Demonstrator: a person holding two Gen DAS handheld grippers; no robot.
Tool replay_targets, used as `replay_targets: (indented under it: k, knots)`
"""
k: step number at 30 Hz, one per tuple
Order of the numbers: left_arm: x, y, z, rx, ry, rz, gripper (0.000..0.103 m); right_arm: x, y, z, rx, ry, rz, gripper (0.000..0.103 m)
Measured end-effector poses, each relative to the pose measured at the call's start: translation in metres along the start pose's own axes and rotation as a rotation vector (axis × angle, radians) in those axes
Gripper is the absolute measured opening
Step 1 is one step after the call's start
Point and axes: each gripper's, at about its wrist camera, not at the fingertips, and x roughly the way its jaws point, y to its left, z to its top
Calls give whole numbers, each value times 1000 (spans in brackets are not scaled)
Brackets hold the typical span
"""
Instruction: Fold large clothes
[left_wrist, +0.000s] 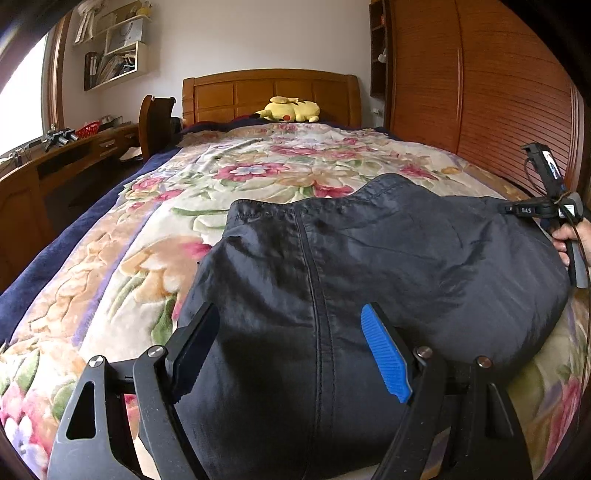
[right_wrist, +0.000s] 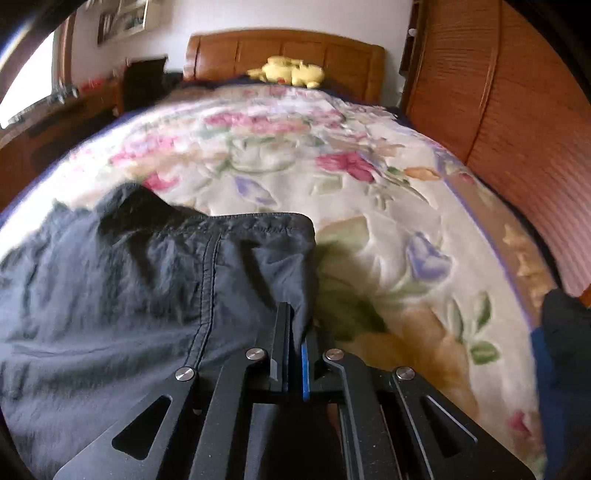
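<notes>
At the bottom of the left wrist view our left gripper (left_wrist: 291, 350) stands spread wide over the dark navy nylon garment (left_wrist: 369, 266), its seam running between the fingers; our right gripper (right_wrist: 294, 332) is pinched on the garment's right edge. Its handle at right reads "DAS". Beyond lie the floral quilt (left_wrist: 177, 206), then a yellow plush toy (left_wrist: 291, 109) by the wooden headboard (left_wrist: 269, 88).

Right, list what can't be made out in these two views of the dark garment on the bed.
- Dark garment: near end cut off by the bottom edge in both wrist views, so its type stays unclear.
- Right gripper: shut at the garment's edge; motion blur hides how much cloth is pinched.
- Shelf contents: too small in the left wrist view.
- Plush toy: blurred in the right wrist view.
</notes>
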Motion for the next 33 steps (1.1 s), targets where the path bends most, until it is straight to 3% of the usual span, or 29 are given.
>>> replay_targets:
  k: [3,5,7,11,15,17,22,26,33]
  knots:
    - [-2,1,-1,0,-6,1,80,-7,12,5,-22,-14,-52,11]
    - [-3,3,-1,-2,-6,0,80,-14,15,10,-6,-32,-89,41]
    - [-4,3,0,-6,-9,-2,80,-27,18,13,-13,-80,-104,59]
    - [-9,5,1,-11,-23,-2,80,-49,40,13,-26,-152,4,59]
    - [-12,10,2,-20,-30,4,80,-45,78,14,-103,-149,104,58]
    - [-13,12,1,-23,-32,6,80,-38,98,16,-122,-142,163,42]
    - [-12,18,1,-32,-30,9,80,-5,143,30,-164,-94,248,27]
    - [-11,21,2,-36,-27,7,80,34,164,44,-184,-19,276,27]
    - [-8,21,3,-34,-18,-4,80,91,179,58,-188,81,246,27]
